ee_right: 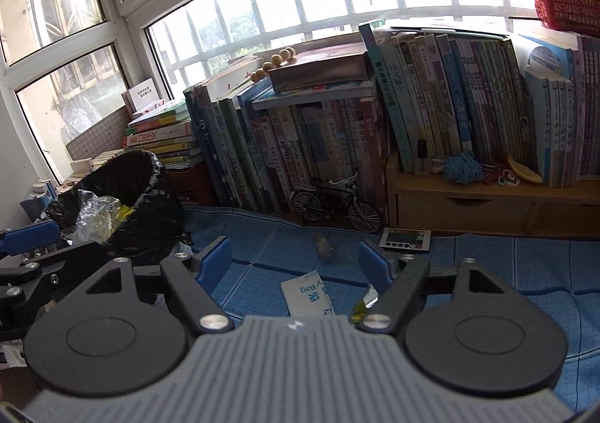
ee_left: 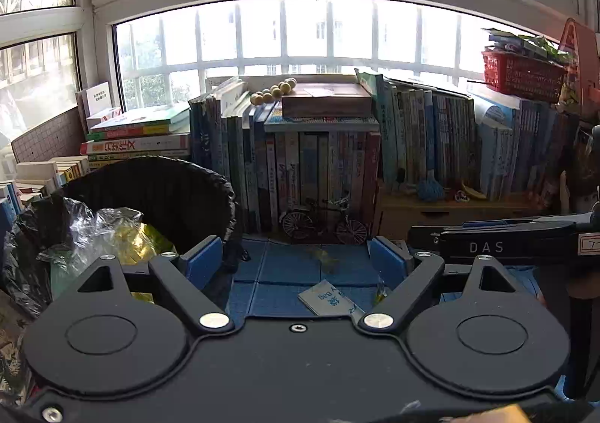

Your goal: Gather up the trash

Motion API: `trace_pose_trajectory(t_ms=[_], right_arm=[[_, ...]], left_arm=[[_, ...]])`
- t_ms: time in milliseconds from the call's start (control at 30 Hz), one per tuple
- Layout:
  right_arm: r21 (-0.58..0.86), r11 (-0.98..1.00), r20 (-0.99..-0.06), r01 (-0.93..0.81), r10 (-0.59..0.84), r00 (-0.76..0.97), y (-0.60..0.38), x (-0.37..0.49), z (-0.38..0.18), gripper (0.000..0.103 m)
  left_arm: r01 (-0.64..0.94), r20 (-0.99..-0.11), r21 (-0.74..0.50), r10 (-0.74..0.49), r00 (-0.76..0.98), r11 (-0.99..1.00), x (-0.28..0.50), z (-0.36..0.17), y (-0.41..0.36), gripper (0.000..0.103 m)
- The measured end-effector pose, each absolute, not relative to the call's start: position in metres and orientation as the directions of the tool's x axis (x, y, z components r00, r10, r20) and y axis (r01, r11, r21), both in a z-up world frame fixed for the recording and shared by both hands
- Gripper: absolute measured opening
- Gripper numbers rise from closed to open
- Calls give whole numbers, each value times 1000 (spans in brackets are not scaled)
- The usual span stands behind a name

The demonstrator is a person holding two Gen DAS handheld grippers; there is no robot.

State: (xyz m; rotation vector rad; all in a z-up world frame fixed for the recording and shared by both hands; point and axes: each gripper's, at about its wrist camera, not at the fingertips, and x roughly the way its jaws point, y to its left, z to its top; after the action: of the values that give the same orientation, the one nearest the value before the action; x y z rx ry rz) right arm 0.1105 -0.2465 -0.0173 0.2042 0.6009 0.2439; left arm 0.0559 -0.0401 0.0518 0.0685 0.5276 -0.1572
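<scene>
Both grippers (ee_left: 296,261) (ee_right: 294,263), jaws spread and empty, close on a packet (ee_right: 307,297) (bin (ee_right: 127,190) waits left); next, one must pinch it.

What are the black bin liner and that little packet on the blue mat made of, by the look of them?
Bin liner: thin black plastic film, glossy and crinkled over the rim. Packet: flat and pale with printed lettering, probably paper or matte plastic; the look leaves it open.

Glossy black plastic bin liner (ee_right: 150,198), crinkled clear wrappers (ee_right: 93,216), wooden drawer unit (ee_right: 468,205)
</scene>
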Motion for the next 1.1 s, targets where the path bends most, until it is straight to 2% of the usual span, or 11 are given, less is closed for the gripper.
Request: trace_pose_trajectory(t_ms=[133,233,300,467,600,833,967,1100], right_arm=[[178,976,-541,-129,206,815,-256,117,-37,82],[152,979,-549,-136,198,812,-262,125,-52,82],[160,977,-564,-138,205,800,-267,132,-65,81],[199,973,-608,-115,214,765,-280,150,-101,77],[226,969,-645,-95,222,731,-286,166,-131,71],[249,962,-679,-112,256,688,-285,193,-166,63],[263,959,-698,-109,267,664,-285,207,-181,61],[279,954,-714,-106,280,642,-283,215,-193,56]], left_arm=[[148,-553,15,-116,825,989,74,28,-55,85],[109,-602,-11,-94,793,994,95,3,-63,80],[83,-644,-30,-83,760,996,112,-16,-68,72],[-15,-768,-76,-48,638,997,155,-70,-78,63],[-69,-815,-118,-57,577,991,183,-105,-89,52],[-159,-841,-165,-55,539,973,218,-144,-98,47],[-197,-852,-139,-16,524,970,231,-157,-102,56],[-219,-857,-181,-45,513,959,242,-168,-101,56]])
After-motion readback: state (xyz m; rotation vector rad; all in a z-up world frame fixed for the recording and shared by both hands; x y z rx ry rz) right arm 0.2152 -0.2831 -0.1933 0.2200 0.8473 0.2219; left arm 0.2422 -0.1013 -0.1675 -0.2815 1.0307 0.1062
